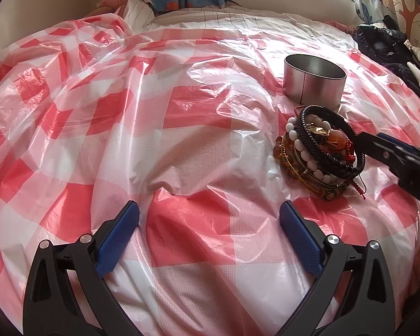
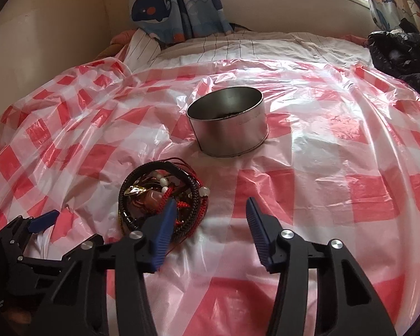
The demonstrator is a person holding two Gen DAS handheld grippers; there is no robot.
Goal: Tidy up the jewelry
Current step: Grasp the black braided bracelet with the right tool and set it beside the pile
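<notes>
A pile of bracelets [image 1: 319, 151], black braided, white beaded, amber and red cord, lies on the red-and-white checked plastic sheet [image 1: 182, 128]. It also shows in the right wrist view [image 2: 159, 196]. A round metal tin [image 1: 313, 81] stands open just behind it, with something dark inside [image 2: 226, 123]. My left gripper [image 1: 210, 224] is open and empty, to the left of the pile. My right gripper [image 2: 210, 215] is open, its left finger [image 2: 162, 224] over the pile's near edge. It enters the left wrist view from the right [image 1: 392, 154].
The sheet covers a bed with a striped cover [image 2: 238, 47]. Whale-print curtains [image 2: 165, 5] hang at the back under a window. Dark clothing [image 2: 400, 53] is heaped at the far right. A wall [image 2: 42, 28] runs along the left.
</notes>
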